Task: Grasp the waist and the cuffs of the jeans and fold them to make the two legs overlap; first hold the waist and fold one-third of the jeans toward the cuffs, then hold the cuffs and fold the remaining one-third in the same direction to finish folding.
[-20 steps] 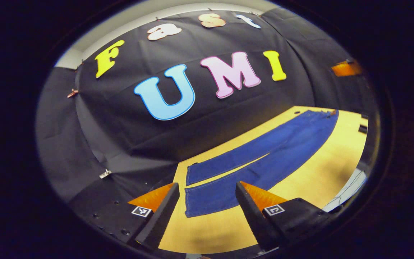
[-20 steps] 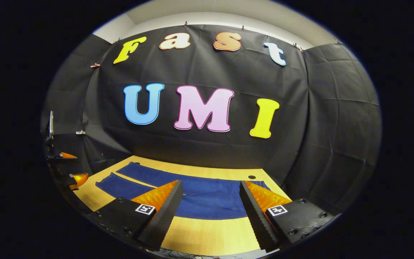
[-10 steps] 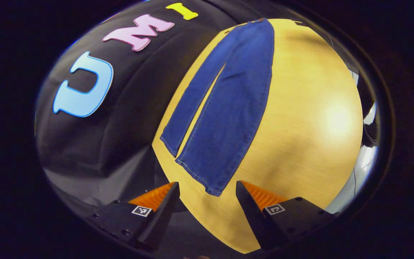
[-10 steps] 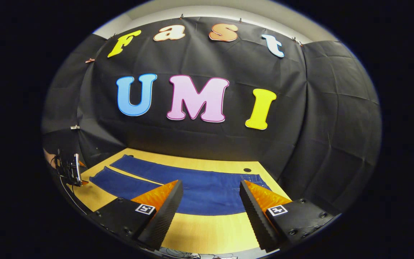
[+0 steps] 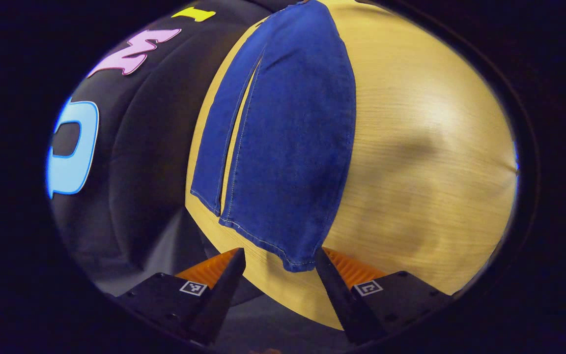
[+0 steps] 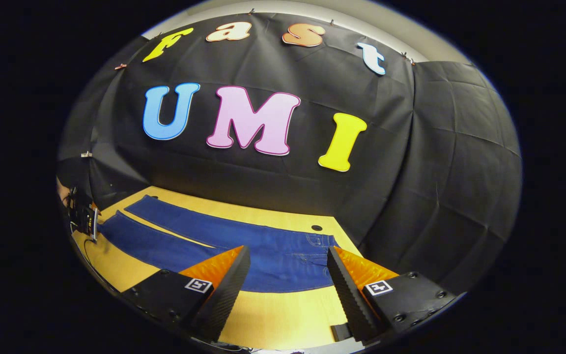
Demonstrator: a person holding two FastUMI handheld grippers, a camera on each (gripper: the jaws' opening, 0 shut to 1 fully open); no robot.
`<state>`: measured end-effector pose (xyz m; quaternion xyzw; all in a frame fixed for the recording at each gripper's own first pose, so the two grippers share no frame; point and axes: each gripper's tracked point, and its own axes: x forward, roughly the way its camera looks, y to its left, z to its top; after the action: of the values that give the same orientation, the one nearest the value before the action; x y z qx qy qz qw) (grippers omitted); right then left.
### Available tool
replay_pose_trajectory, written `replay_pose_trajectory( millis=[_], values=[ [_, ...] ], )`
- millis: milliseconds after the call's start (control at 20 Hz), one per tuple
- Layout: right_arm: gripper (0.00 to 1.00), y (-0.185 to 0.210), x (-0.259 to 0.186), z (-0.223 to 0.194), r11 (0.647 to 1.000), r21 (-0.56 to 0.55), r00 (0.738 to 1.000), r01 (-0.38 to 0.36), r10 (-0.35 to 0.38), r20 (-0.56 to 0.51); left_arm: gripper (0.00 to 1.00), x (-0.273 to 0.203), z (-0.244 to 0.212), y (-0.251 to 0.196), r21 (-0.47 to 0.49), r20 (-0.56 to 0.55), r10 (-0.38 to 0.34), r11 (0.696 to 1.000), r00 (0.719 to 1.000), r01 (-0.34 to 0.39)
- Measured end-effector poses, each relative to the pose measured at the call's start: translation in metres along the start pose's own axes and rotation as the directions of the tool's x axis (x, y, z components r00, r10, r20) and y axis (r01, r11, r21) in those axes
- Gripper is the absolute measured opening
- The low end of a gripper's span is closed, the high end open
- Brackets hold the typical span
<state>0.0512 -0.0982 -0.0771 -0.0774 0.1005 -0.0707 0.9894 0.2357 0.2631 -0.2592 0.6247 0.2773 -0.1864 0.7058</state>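
Both grippers spread wide over flat jeans, nothing held.

In the left gripper view, the left gripper (image 5: 278, 275) sits at the bottom centre with its fingers well apart, and the near cuff (image 5: 298, 263) lies between the tips, apparently unpinched; whether a tip touches the cloth cannot be told. The jeans (image 5: 288, 128) run from there up to the top of the frame on the table (image 5: 425, 162), the two legs side by side with a thin gap. In the right gripper view, the right gripper (image 6: 288, 280) is equally spread at the bottom centre, empty, above bare table just short of the waist (image 6: 312, 250). The jeans stretch to the left edge, where the other gripper (image 6: 84, 219) shows by the cuffs. A small hole (image 6: 317, 228) marks the table behind the waist.
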Motion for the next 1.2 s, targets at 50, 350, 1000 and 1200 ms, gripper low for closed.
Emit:
replay_pose_trajectory(
  millis=[50, 350, 1000, 1200],
  values=[
    [0.96, -0.005, 0.003, -0.006, 1.000, 0.000, 1.000, 0.009, -0.009, -0.009, 0.93, 0.005, 0.002, 0.000, 0.012, -0.001, -0.015, 1.000, 1.000, 0.015],
    [0.96, -0.047, 0.030, -0.026, 0.996, -0.067, 0.998, 0.054, -0.056, -0.029, 0.50, 0.021, 0.007, -0.002, -0.026, -0.057, -0.104, 0.994, 0.993, 0.102],
    [0.97, -0.136, 0.118, -0.092, 0.719, -0.680, 0.988, -0.147, 0.076, -0.134, 0.06, 0.025, 0.008, -0.004, -0.111, -0.099, -0.117, 0.988, 0.988, 0.106],
    [0.97, -0.160, 0.139, -0.172, 0.494, -0.803, 0.940, -0.334, 0.111, -0.323, 0.06, 0.024, 0.008, -0.003, -0.116, -0.117, -0.083, 0.991, 0.990, 0.070]
  ],
)
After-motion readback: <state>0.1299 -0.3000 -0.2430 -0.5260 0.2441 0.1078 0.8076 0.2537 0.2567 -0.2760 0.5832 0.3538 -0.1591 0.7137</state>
